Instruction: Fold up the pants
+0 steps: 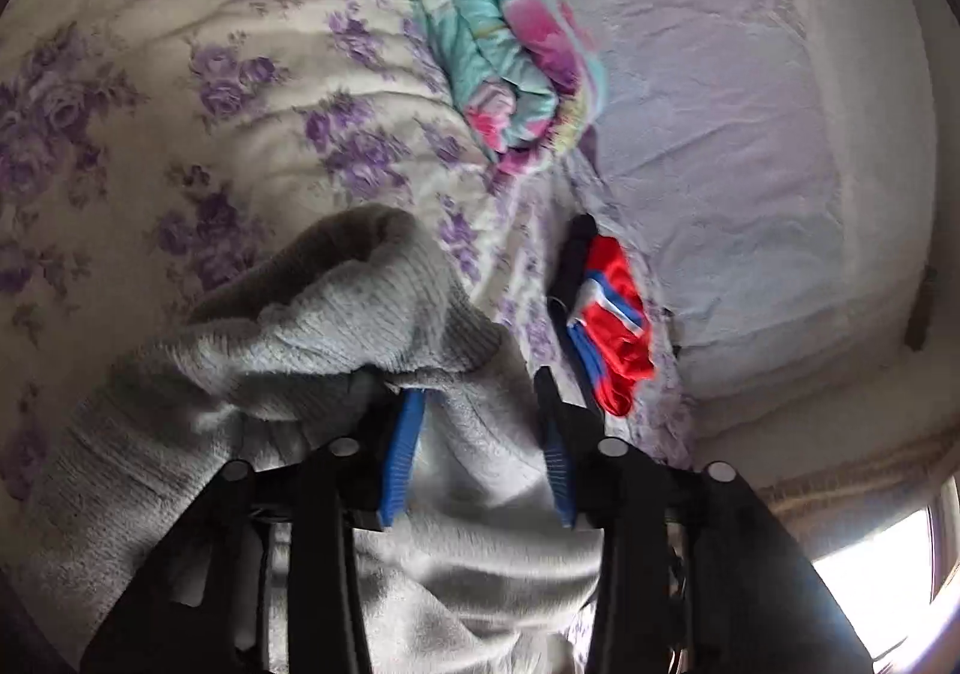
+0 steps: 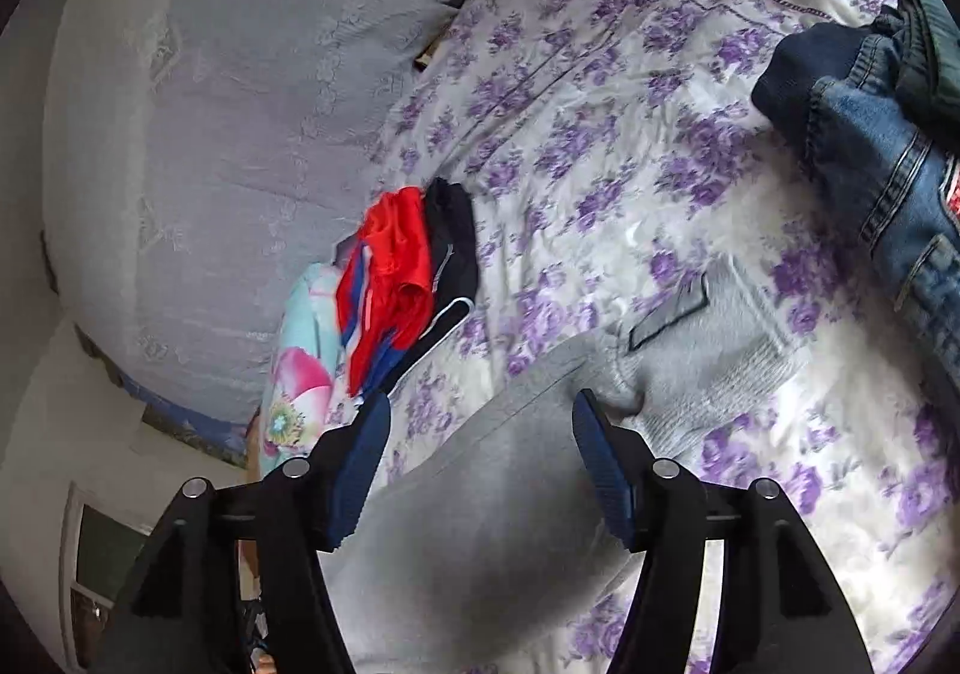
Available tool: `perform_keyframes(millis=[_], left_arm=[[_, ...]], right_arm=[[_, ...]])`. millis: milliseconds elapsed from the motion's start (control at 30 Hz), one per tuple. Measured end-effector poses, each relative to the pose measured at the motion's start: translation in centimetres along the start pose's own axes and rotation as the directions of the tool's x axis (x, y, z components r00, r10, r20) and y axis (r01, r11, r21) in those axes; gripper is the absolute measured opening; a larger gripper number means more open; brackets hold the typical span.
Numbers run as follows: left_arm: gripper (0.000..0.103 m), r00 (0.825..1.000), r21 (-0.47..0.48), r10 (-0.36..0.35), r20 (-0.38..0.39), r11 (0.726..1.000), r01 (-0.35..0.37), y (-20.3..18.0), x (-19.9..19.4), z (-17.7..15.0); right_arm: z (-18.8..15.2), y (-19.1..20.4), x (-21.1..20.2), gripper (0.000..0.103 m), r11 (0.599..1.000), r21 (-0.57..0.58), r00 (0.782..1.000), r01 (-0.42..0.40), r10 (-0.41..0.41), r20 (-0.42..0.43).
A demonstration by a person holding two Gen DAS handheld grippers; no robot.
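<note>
On the flowered bedspread (image 2: 600, 146) lay the grey pants (image 2: 492, 494), their ribbed waistband (image 1: 336, 302) bunched over the left gripper (image 1: 477, 422), whose jaws stood apart with cloth draped between them, gripping nothing that I could tell. The right gripper (image 2: 480, 434) hovered, jaws wide. Best, I judged, to pinch the hem squarely before lifting.

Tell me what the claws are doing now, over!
Left claw open around bunched grey knit pants. Right claw open above the pants. Red-and-blue shorts and blue denim jeans lie nearby, apart.
</note>
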State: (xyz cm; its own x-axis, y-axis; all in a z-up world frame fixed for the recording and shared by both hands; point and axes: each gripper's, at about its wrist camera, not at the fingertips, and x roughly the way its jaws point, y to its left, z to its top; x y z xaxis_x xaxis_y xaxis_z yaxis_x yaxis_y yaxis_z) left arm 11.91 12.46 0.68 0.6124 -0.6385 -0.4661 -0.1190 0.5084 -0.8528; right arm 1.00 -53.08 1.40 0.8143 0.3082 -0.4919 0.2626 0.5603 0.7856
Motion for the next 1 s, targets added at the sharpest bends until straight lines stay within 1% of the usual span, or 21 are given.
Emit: perform_keyframes(millis=[67, 100, 133, 200, 267, 300, 333, 367, 400, 433, 467, 500, 533, 567, 633, 667, 733, 867, 933, 967, 1000], left_arm=[[0.048, 0.999, 0.093, 0.042, 0.030, 0.995, -0.045, -0.6, -1.6, -1.1], [0.054, 0.997, 0.132, 0.060, 0.051, 0.989, -0.066, -1.1, -2.3, -1.6], [0.058, 0.996, 0.172, 0.066, 0.065, 0.982, -0.076, -1.8, -2.8, -2.1], [0.062, 0.996, 0.272, 0.068, 0.060, 0.959, -0.082, -3.9, -2.8, -3.4], [0.066, 0.996, 0.387, 0.086, 0.035, 0.917, -0.093, -6.1, -1.8, -5.0], [0.066, 0.994, 0.440, 0.107, 0.032, 0.891, -0.110, -6.9, -1.1, -5.9], [0.067, 0.989, 0.485, 0.143, 0.045, 0.862, -0.147, -7.4, -0.5, -6.6], [0.067, 0.983, 0.508, 0.176, 0.059, 0.842, -0.181, -7.6, 0.0, -7.1], [0.068, 0.977, 0.515, 0.203, 0.064, 0.832, -0.206, -7.5, 0.5, -7.1], [0.069, 0.972, 0.505, 0.229, 0.056, 0.833, -0.226, -6.9, 1.2, -6.7], [0.069, 0.964, 0.484, 0.262, 0.039, 0.839, -0.247, -6.0, 1.8, -6.2], [0.068, 0.954, 0.450, 0.299, 0.028, 0.848, -0.279, -4.9, 2.6, -5.3], [0.061, 0.942, 0.411, 0.334, 0.033, 0.855, -0.318, -3.7, 3.3, -4.3], [0.056, 0.937, 0.385, 0.349, 0.031, 0.861, -0.333, -2.8, 3.9, -3.4], [0.045, 0.936, 0.340, 0.351, 0.038, 0.876, -0.342, -2.0, 4.6, -1.8], [0.043, 0.928, 0.334, 0.368, 0.063, 0.868, -0.367, -2.3, 4.9, -1.2], [0.041, 0.906, 0.353, 0.410, 0.107, 0.836, -0.420, -3.2, 6.2, 0.1], [0.040, 0.849, 0.353, 0.509, 0.142, 0.775, -0.524, -3.9, 9.4, 1.5], [0.042, 0.829, 0.338, 0.538, 0.152, 0.760, -0.555, -4.5, 9.8, 1.4], [0.044, 0.835, 0.335, 0.532, 0.140, 0.768, -0.546, -4.7, 9.5, 1.4], [0.050, 0.853, 0.337, 0.509, 0.118, 0.787, -0.517, -4.8, 9.0, 1.3]], right_arm=[[-1.7, 0.6, -0.5, 0.065, 0.995, -0.073, 0.998, 0.063, -0.062, 0.014], [-2.3, 1.0, -0.6, 0.065, 0.992, -0.101, 0.997, 0.079, -0.077, 0.016], [-2.9, 1.5, -0.5, 0.065, 0.989, -0.126, 0.997, 0.082, -0.080, 0.014], [-3.9, 3.2, 0.1, 0.065, 0.981, -0.184, 0.997, 0.068, -0.072, -0.011], [-5.0, 5.3, 1.2, 0.068, 0.961, -0.271, 0.996, 0.063, -0.079, -0.046], [-5.8, 6.0, 1.7, 0.074, 0.948, -0.312, 0.994, 0.067, -0.089, -0.057], [-6.4, 6.5, 2.4, 0.079, 0.933, -0.352, 0.992, 0.078, -0.108, -0.065], [-7.0, 6.6, 3.1, 0.082, 0.919, -0.383, 0.988, 0.093, -0.132, -0.077], [-7.4, 6.2, 4.0, 0.085, 0.908, -0.403, 0.983, 0.112, -0.161, -0.091], [-7.7, 5.3, 4.9, 0.085, 0.901, -0.409, 0.974, 0.144, -0.202, -0.102], [-7.7, 4.0, 5.9, 0.085, 0.896, -0.402, 0.962, 0.190, -0.251, -0.106], [-7.6, 2.8, 6.5, 0.084, 0.905, -0.379, 0.959, 0.195, -0.256, -0.118], [-7.5, 2.6, 6.2, 0.084, 0.914, -0.368, 0.970, 0.172, -0.222, -0.098], [-7.3, 2.9, 5.9, 0.084, 0.913, -0.368, 0.969, 0.178, -0.227, -0.094], [-7.5, 3.2, 5.7, 0.085, 0.891, -0.403, 0.966, 0.207, -0.251, -0.058], [-7.7, 3.2, 6.0, 0.085, 0.886, -0.410, 0.962, 0.219, -0.265, -0.060], [-7.8, 3.4, 6.3, 0.088, 0.878, -0.424, 0.960, 0.223, -0.273, -0.061], [-7.8, 3.2, 6.3, 0.089, 0.884, -0.418, 0.965, 0.209, -0.257, -0.061], [-7.7, 3.1, 6.2, 0.090, 0.890, -0.410, 0.967, 0.200, -0.246, -0.062], [-7.7, 3.0, 6.1, 0.090, 0.893, -0.405, 0.968, 0.195, -0.241, -0.064], [-7.6, 3.0, 6.1, 0.090, 0.896, -0.401, 0.969, 0.192, -0.236, -0.065]])
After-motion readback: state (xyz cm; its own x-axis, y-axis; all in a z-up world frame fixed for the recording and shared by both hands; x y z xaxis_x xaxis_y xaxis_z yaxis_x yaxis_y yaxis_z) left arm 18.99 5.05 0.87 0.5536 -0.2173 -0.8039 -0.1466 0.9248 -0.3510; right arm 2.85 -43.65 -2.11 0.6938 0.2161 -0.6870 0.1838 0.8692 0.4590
